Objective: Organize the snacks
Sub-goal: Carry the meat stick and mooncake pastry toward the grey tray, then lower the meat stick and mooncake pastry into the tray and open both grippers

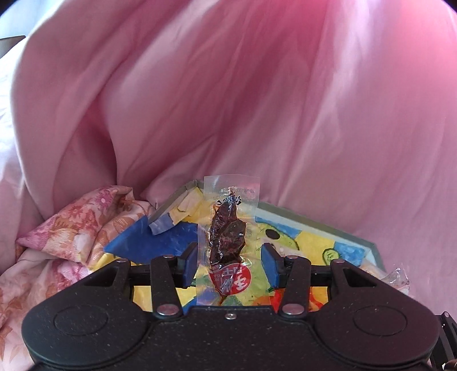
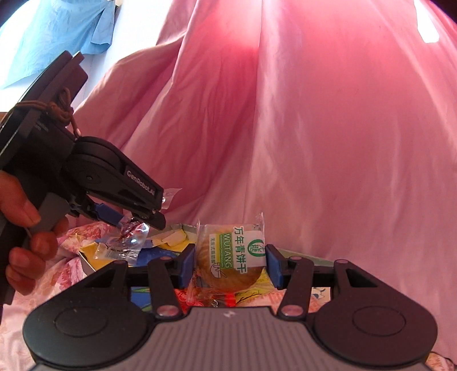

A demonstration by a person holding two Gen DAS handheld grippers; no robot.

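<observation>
My left gripper (image 1: 230, 258) is shut on a clear packet of dark dried snack (image 1: 227, 237) with a red round label, held upright between the blue pads. My right gripper (image 2: 230, 264) is shut on a round biscuit in a clear wrapper (image 2: 231, 256) with a green and white label. Both hang over a shallow cardboard box (image 1: 314, 221) with a bright painted inside. The right wrist view shows the left gripper (image 2: 134, 221) at the left, held by a hand (image 2: 25, 228), with its packet (image 2: 128, 238) above the box's corner (image 2: 85, 261).
A large pink quilt (image 1: 257, 100) rises behind and around the box. Flowered bedding (image 1: 65, 225) lies at the left. Another clear wrapper (image 1: 398, 278) pokes out at the box's right side. A blue cloth (image 2: 65, 25) lies far back at the upper left.
</observation>
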